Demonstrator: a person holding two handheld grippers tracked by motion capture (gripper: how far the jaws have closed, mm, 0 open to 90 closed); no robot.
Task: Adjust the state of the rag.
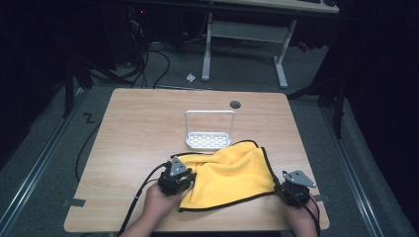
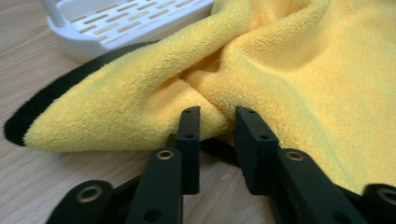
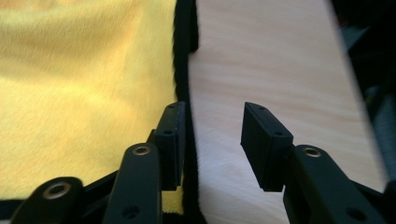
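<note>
A yellow cloth point(image 1: 227, 175) with a black hem lies crumpled on the near half of the wooden table point(image 1: 138, 123), one corner lying up against a white rack. My left gripper point(image 1: 189, 174) sits at the cloth's left edge. In the left gripper view its jaws point(image 2: 218, 123) pinch a raised fold of the yellow cloth point(image 2: 280, 70). My right gripper point(image 1: 278, 190) rests at the cloth's right edge, near the table's front right corner. In the right gripper view it point(image 3: 215, 126) stands open over bare wood, its left jaw above the cloth's black hem point(image 3: 184, 56).
A white slotted rack point(image 1: 208, 140) with a tall wire handle stands mid-table just behind the cloth, also close in the left gripper view point(image 2: 107, 28). A round dark grommet point(image 1: 235, 104) sits near the far edge. The table's right edge lies close beside the right gripper.
</note>
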